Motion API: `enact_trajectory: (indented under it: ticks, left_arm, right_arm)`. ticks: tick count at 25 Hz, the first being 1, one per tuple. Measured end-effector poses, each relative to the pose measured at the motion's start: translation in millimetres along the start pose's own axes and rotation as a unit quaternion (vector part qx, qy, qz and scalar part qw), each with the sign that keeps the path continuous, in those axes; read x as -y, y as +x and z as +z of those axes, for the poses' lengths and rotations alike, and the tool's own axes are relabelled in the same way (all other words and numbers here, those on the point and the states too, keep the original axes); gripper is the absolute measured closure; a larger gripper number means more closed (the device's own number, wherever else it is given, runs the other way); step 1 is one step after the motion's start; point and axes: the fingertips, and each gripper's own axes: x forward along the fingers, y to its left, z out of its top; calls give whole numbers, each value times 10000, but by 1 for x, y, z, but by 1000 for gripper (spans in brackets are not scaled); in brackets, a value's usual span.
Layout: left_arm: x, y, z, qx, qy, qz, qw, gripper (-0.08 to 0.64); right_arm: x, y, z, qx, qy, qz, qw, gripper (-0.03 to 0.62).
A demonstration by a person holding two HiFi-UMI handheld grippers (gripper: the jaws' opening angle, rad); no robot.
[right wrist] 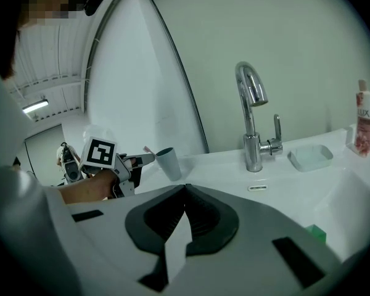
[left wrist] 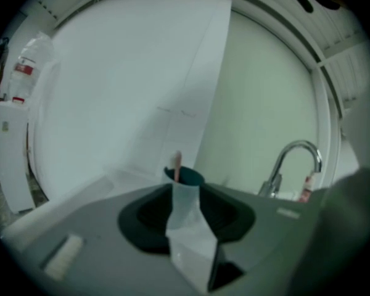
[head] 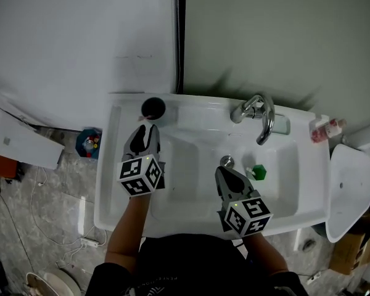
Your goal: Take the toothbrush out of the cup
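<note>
Showing the reach step, with no grasp yet made. The cup (head: 153, 108) stands upright on the back-left corner of the sink (head: 113, 165) ledge, against the wall. The toothbrush (left wrist: 177, 164) is inside it, its pale pink end rising above the dark rim.

The left gripper (head: 150, 129) points at the cup from just in front, near it but not touching. Its jaws are pressed together with nothing between them (the left gripper view shows the tips meeting directly below the cup rim). The right gripper (head: 223, 172) hangs over the basin, well apart from the cup. It is near the drain plug (head: 226, 161) and a small green block (head: 258, 172), with the faucet (head: 262, 113) beyond. Its jaws are likewise closed on nothing.

As judged, the task is at its start, since the toothbrush has not been lifted and the cup is undisturbed.

The next move calls for the left jaws to spread before going further. They would then straddle the exposed end of the toothbrush above the rim, pinch it, and draw it up along its own line. Closed jaws pushed forward would likely knock the light cup over. The right gripper could steady the cup, though it is far from it at present.
</note>
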Motion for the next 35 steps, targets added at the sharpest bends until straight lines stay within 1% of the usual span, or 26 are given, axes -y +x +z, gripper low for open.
enact_trajectory:
  ticks: [5, 8, 12, 15, 18, 22, 27, 35]
  left_arm:
    - [-6, 9, 7, 348, -261, 302, 9986, 431]
    - [-7, 14, 7, 441, -415, 403, 9974, 431]
    - [-12, 16, 11, 694, -607, 626, 9938, 440]
    - [-15, 15, 15, 863, -666, 759, 9911, 455]
    - [-17, 15, 18, 912, -651, 829, 9902, 480]
    - [-17, 16, 18, 897, -542, 853, 9908, 530]
    - [-18, 15, 21, 931, -528, 801, 9910, 535]
    - [-12, 8, 45, 1373, -483, 540, 9879, 537]
  right_arm:
    - [11, 4, -3, -94, 16, 19, 10000, 594]
    - [15, 6, -5, -162, 32, 33, 9999, 594]
    - [18, 9, -7, -230, 35, 66, 9997, 594]
    - [19, 11, -10, -277, 48, 96, 9996, 594]
    - [21, 12, -12, -319, 50, 108, 9994, 594]
    - [24, 13, -15, -360, 75, 125, 9992, 594]
    - [23, 14, -17, -366, 91, 153, 9992, 594]
    - [26, 12, -16, -293, 99, 187, 9993, 594]
